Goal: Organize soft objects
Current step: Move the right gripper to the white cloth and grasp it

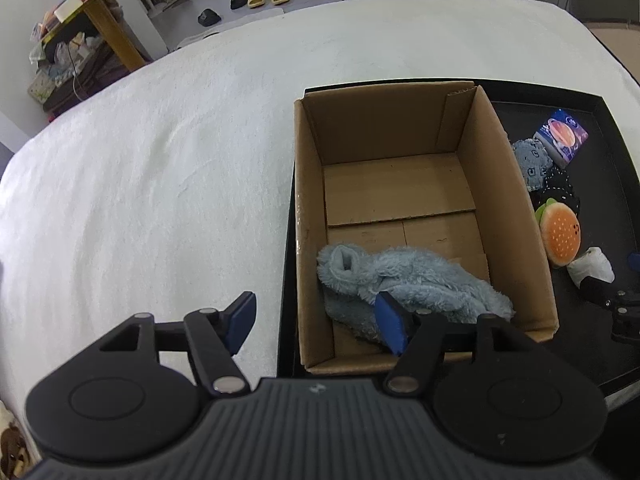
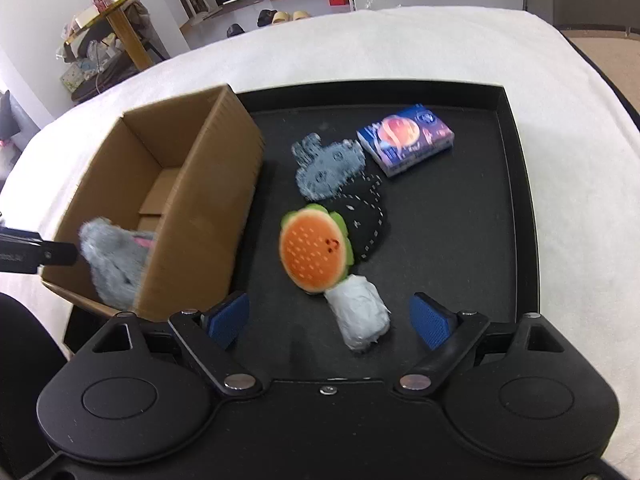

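A fluffy blue-grey soft item (image 1: 404, 284) lies in the near part of the open cardboard box (image 1: 516, 184); it also shows in the right wrist view (image 2: 112, 268). My left gripper (image 1: 316, 320) is open and empty, just above the box's near left corner. My right gripper (image 2: 330, 322) is open, with a white wrapped bundle (image 2: 360, 316) between its fingers, untouched. On the black tray (image 2: 460, 232) lie a burger plush (image 2: 316, 248), a black dotted cloth (image 2: 368, 216), a grey-blue patterned cloth (image 2: 328, 166) and a blue tissue pack (image 2: 406, 138).
The box (image 2: 200, 200) stands on the left part of the tray, which rests on a white bed cover (image 1: 160, 160). The right gripper's arm (image 1: 616, 312) shows at the tray's right edge. Shelves and slippers stand on the floor beyond the bed.
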The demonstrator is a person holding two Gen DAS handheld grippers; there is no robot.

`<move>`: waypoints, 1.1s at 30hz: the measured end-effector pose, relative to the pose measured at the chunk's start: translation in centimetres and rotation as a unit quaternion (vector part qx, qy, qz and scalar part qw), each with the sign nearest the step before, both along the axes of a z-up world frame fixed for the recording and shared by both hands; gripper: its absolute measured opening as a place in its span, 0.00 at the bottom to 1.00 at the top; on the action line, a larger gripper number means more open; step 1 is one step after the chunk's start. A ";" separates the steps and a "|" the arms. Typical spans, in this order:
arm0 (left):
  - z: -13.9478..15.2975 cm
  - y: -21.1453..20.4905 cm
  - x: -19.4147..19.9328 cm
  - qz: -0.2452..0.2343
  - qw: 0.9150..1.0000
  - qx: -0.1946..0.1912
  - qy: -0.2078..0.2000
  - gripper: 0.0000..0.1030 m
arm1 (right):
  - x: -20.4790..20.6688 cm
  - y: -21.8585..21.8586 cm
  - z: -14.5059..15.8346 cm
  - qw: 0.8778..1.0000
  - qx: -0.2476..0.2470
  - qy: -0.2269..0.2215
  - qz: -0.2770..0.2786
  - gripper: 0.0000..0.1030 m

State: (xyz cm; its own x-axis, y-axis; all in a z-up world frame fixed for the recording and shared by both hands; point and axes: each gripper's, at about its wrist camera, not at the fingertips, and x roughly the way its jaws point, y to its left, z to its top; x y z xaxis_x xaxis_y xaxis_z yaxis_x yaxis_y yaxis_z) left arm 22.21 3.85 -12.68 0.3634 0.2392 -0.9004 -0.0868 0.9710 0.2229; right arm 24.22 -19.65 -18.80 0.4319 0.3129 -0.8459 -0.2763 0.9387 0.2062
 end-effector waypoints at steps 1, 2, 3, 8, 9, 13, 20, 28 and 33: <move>0.0 -0.3 0.1 -0.003 1.000 0.005 0.000 0.65 | 0.0 0.0 -0.3 1.000 -0.008 -0.002 0.000 0.85; -0.1 -0.5 0.2 -0.007 1.000 0.010 0.001 0.66 | 0.0 0.0 -0.6 1.000 -0.019 -0.006 0.001 0.85; -0.2 -0.7 0.3 -0.011 1.000 0.013 0.003 0.67 | 0.0 0.1 -0.8 1.000 -0.027 -0.010 0.002 0.85; -0.8 -1.9 0.8 -0.029 0.999 0.039 0.018 0.67 | 0.4 0.1 -2.2 0.999 -0.047 -0.013 0.003 0.84; -0.9 -2.2 0.9 -0.032 0.998 0.045 0.021 0.67 | 0.5 0.1 -2.3 0.999 -0.049 -0.016 0.006 0.84; -1.2 -3.0 1.2 -0.045 0.997 0.063 0.029 0.67 | 0.5 0.6 -2.8 0.997 -0.065 -0.026 0.016 0.80; -1.1 -3.1 1.2 -0.040 0.997 0.061 0.033 0.67 | 0.1 1.1 -4.1 0.996 -0.076 -0.019 0.040 0.33; -0.8 -3.2 0.9 -0.043 0.997 0.058 0.027 0.68 | -0.3 0.5 -3.4 0.996 -0.074 -0.025 0.034 0.32; -0.4 -3.1 0.4 -0.045 0.997 0.056 0.015 0.68 | -0.5 0.3 -2.1 0.996 -0.074 -0.035 0.027 0.32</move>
